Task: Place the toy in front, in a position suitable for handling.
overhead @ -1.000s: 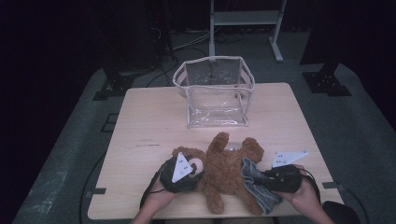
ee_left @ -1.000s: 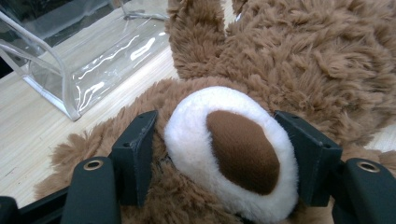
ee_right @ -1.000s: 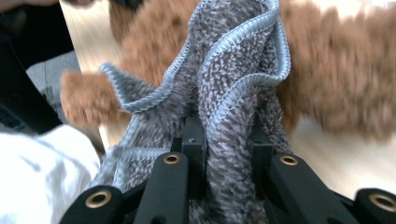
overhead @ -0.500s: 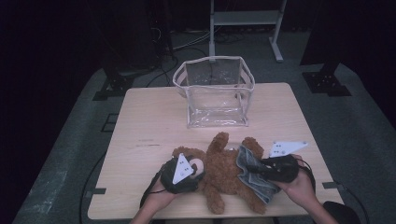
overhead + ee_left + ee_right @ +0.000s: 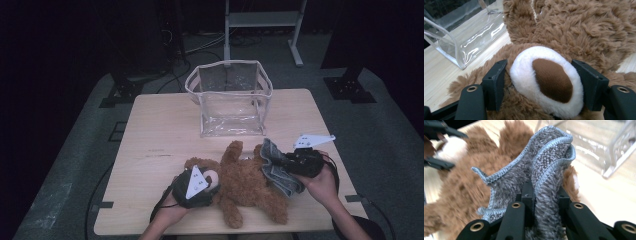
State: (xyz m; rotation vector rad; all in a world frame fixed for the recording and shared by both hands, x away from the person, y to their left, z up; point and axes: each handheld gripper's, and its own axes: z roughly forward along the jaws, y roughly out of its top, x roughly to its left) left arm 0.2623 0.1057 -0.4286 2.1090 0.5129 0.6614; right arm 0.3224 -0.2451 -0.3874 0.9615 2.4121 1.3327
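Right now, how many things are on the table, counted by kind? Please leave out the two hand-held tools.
Brown plush bear: 1
Grey cloth: 1
Clear plastic bag: 1
Total: 3

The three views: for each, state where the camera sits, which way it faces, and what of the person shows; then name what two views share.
High view: above the near edge, facing forward and down on the table; forearms, left gripper, right gripper.
Left gripper view: along jaws flanking the teddy bear snout.
Right gripper view: along jaws clamping the grey cloth.
Both gripper views share the clear bag.
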